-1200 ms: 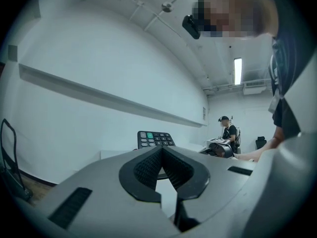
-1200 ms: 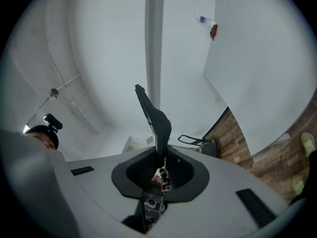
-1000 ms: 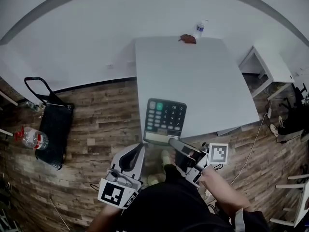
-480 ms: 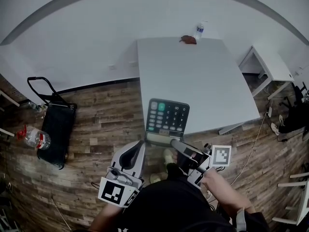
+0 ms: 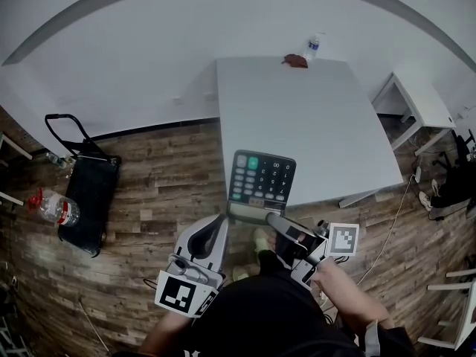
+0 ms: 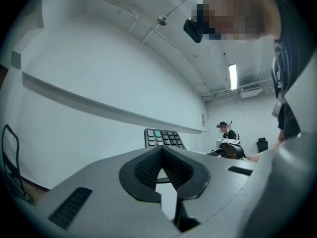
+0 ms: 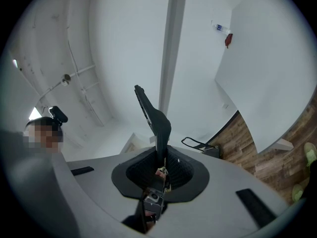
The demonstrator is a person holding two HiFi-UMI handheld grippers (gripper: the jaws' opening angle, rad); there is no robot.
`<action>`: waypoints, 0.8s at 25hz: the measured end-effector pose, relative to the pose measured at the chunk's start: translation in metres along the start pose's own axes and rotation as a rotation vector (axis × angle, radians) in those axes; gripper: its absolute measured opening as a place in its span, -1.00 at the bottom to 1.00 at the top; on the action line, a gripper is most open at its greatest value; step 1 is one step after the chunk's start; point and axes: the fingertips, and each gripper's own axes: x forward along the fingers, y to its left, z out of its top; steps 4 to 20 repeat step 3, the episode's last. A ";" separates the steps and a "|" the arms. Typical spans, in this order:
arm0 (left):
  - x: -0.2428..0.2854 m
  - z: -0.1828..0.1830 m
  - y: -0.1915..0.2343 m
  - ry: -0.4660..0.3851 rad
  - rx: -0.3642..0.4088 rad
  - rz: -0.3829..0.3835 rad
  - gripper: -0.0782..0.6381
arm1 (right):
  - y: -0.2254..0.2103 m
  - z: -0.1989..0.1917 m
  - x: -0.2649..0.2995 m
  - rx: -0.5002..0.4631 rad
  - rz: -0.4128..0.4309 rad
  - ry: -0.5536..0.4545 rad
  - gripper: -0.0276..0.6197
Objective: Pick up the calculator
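Note:
The calculator is dark grey with one green key. It hangs tilted over the near edge of the white table. My right gripper is shut on its near edge, by the display. In the right gripper view the calculator stands edge-on, clamped between the pads of that gripper. My left gripper hovers over the floor to the left of it, shut on nothing. In the left gripper view the calculator shows just beyond the tips of that gripper.
A water bottle and a small brown thing sit at the table's far edge. A black trolley and a plastic bottle lie on the wooden floor at the left. A small white side table stands at the right.
The right gripper has shifted very slightly with the calculator, its grip unchanged. The left gripper has kept still.

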 end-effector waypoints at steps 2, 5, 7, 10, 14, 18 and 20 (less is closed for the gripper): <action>0.001 -0.001 0.000 -0.001 0.001 0.001 -0.77 | -0.001 0.000 0.000 -0.003 0.001 0.005 -0.75; 0.001 -0.001 0.000 -0.001 0.001 0.001 -0.77 | -0.001 0.001 0.000 -0.004 0.002 0.007 -0.75; 0.001 -0.001 0.000 -0.001 0.001 0.001 -0.77 | -0.001 0.001 0.000 -0.004 0.002 0.007 -0.75; 0.001 -0.001 0.000 -0.001 0.001 0.001 -0.77 | -0.001 0.001 0.000 -0.004 0.002 0.007 -0.75; 0.001 -0.001 0.000 -0.001 0.001 0.001 -0.77 | -0.001 0.001 0.000 -0.004 0.002 0.007 -0.75; 0.001 -0.001 0.000 -0.001 0.001 0.001 -0.77 | -0.001 0.001 0.000 -0.004 0.002 0.007 -0.75; 0.001 -0.001 0.000 -0.001 0.001 0.001 -0.77 | -0.001 0.001 0.000 -0.004 0.002 0.007 -0.75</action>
